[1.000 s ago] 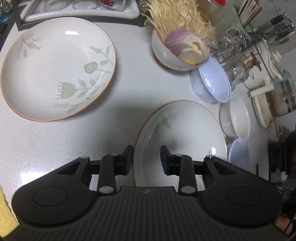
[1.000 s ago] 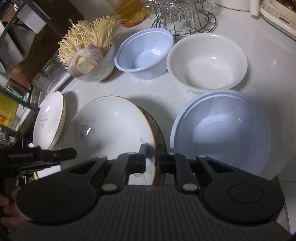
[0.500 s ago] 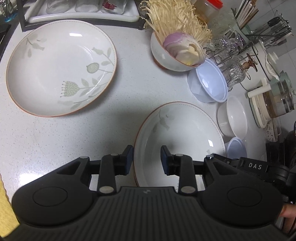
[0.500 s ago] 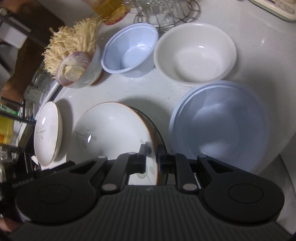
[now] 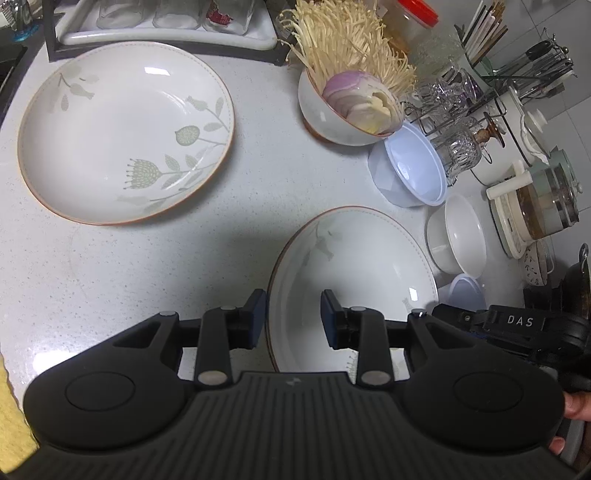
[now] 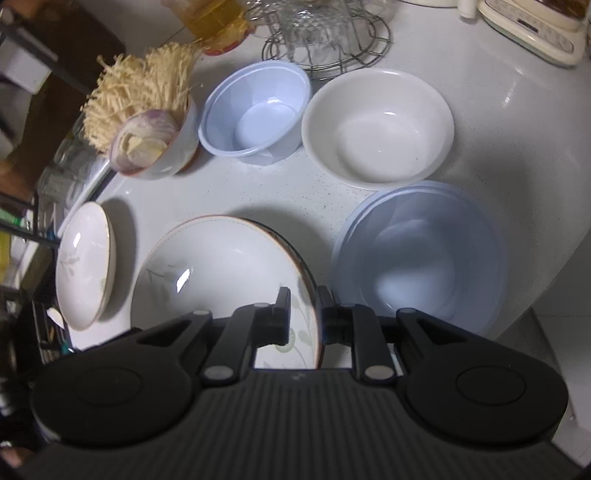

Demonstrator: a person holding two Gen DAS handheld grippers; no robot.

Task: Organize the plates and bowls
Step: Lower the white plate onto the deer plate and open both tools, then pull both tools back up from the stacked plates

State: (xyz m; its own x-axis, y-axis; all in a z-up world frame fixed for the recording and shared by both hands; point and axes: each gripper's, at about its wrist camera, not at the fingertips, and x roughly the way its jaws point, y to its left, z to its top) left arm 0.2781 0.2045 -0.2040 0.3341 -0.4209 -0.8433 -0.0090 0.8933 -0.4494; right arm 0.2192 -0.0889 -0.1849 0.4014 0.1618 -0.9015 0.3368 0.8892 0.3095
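My right gripper [image 6: 303, 317] is shut on the near rim of a floral plate [image 6: 221, 273] with a brown edge, holding it tilted above the counter. The same plate [image 5: 354, 280] shows in the left wrist view. My left gripper [image 5: 291, 317] is open, its jaws straddling the plate's left rim without touching it. A second floral plate [image 5: 125, 129] lies flat at the far left; it shows at the left edge of the right wrist view [image 6: 86, 266]. A large pale blue bowl [image 6: 417, 254], a white bowl [image 6: 376, 129] and a small pale blue bowl [image 6: 258, 110] stand to the right.
A bowl of enoki mushrooms and sliced onion [image 5: 351, 110] stands behind the plates. A wire rack of glass cups [image 5: 458, 129], a utensil holder [image 5: 532, 74] and a glass pot [image 5: 539, 206] crowd the right. A tray of glasses [image 5: 166, 22] lines the back. The counter edge [image 6: 546, 280] is right.
The right gripper has lifted and tilted the floral plate a little, with the view pulling back from the counter. The left gripper has risen slightly and stays open.
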